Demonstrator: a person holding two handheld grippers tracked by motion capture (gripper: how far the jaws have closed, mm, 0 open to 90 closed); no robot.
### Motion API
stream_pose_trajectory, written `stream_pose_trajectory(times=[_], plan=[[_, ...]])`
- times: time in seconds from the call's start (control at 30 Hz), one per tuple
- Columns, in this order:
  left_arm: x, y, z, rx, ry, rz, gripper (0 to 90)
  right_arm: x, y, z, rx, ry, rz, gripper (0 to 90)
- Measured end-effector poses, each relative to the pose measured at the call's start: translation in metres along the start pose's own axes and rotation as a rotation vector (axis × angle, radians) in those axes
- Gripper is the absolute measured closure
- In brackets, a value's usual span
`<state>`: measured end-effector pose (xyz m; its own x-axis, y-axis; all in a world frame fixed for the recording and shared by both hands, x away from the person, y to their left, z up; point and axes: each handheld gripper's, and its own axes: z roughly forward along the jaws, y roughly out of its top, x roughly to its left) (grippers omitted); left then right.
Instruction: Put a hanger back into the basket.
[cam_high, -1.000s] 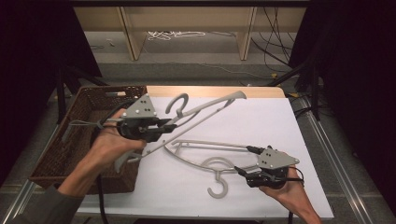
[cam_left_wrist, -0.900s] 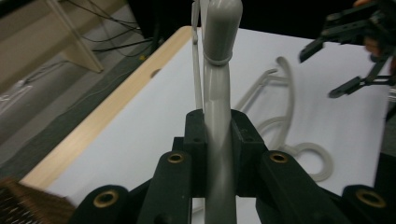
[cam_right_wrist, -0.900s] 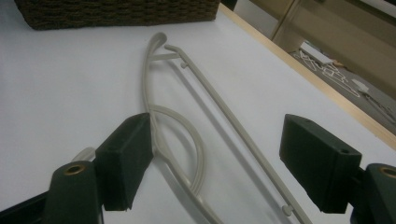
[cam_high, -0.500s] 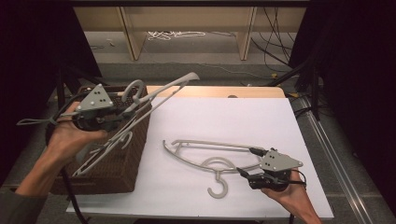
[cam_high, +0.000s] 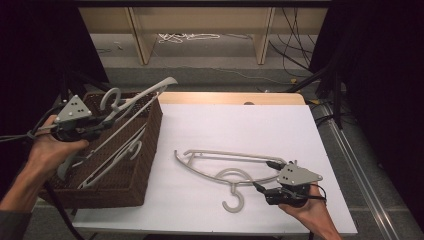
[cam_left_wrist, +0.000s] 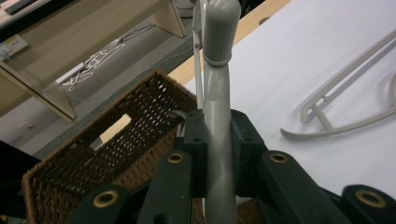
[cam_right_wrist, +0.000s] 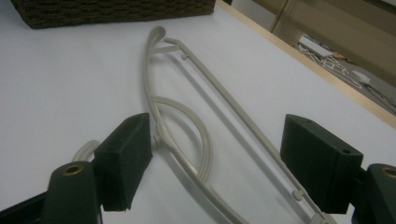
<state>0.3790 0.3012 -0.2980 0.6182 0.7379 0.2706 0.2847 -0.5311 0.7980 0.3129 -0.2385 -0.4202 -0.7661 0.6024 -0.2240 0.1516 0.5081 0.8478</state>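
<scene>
From above, we hold the left gripper (cam_high: 102, 124) clamped on a grey plastic hanger (cam_high: 134, 102), tilted over the wicker basket (cam_high: 150, 131); the right gripper (cam_high: 257, 187), jaws apart, rests at a second hanger (cam_high: 225, 156) lying flat on the white table (cam_high: 240, 122). Along the left gripper's jaws, we see them pinching the hanger's arm (cam_left_wrist: 217, 116). Along the right gripper's jaws, the flat hanger (cam_right_wrist: 205, 116) lies between open pads. We judge both light, stiff and slick; grip the thick arm near the hook.

Grey hanger (cam_left_wrist: 218, 140) in claw (cam_left_wrist: 218, 154)
</scene>
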Motion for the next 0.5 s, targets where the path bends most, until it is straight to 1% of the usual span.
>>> stream_pose_trajectory(times=[0.07, 0.1, 0.17, 0.2, 0.23, 0.27, 0.3, 0.33, 0.37, 0.43, 0.5], plan=[[0.004, -0.01, 0.002, 0.006, 0.011, -0.016, 79.0, -0.001, 0.0, 0.0, 0.007, 0.004, 0.001, 25.9], [0.004, -0.01, 0.002, 0.006, 0.011, -0.016, 79.0, -0.001, 0.0, 0.0, 0.007, 0.004, 0.001, 25.9], [0.007, -0.016, 0.002, 0.006, 0.019, -0.017, 79.0, 0.0, -0.001, 0.0, 0.009, 0.008, 0.0, 25.9], [0.008, -0.018, 0.002, 0.003, 0.021, -0.022, 79.0, 0.0, -0.001, 0.001, 0.003, 0.002, 0.0, 25.9], [0.009, -0.02, 0.003, -0.012, 0.02, -0.044, 79.0, 0.0, -0.001, 0.001, 0.005, 0.003, 0.001, 25.9], [0.013, -0.023, 0.003, 0.0, 0.023, -0.032, 79.0, 0.0, -0.001, 0.001, 0.007, 0.003, 0.001, 25.9], [0.014, -0.025, 0.003, 0.006, 0.026, -0.03, 79.0, 0.0, -0.001, 0.001, 0.007, 0.005, 0.003, 25.9], [0.016, -0.028, 0.004, 0.013, 0.027, -0.031, 79.0, 0.0, -0.002, 0.001, 0.008, 0.004, 0.003, 25.9], [0.019, -0.033, 0.006, 0.017, 0.035, -0.042, 79.0, 0.0, -0.002, 0.001, 0.017, 0.006, -0.003, 25.9], [0.021, -0.036, 0.005, 0.024, 0.037, -0.044, 79.0, 0.0, -0.002, 0.001, 0.015, 0.001, -0.003, 25.9], [0.024, -0.042, 0.005, 0.02, 0.038, -0.052, 79.0, 0.0, -0.003, 0.0, 0.012, -0.004, -0.001, 25.9]])
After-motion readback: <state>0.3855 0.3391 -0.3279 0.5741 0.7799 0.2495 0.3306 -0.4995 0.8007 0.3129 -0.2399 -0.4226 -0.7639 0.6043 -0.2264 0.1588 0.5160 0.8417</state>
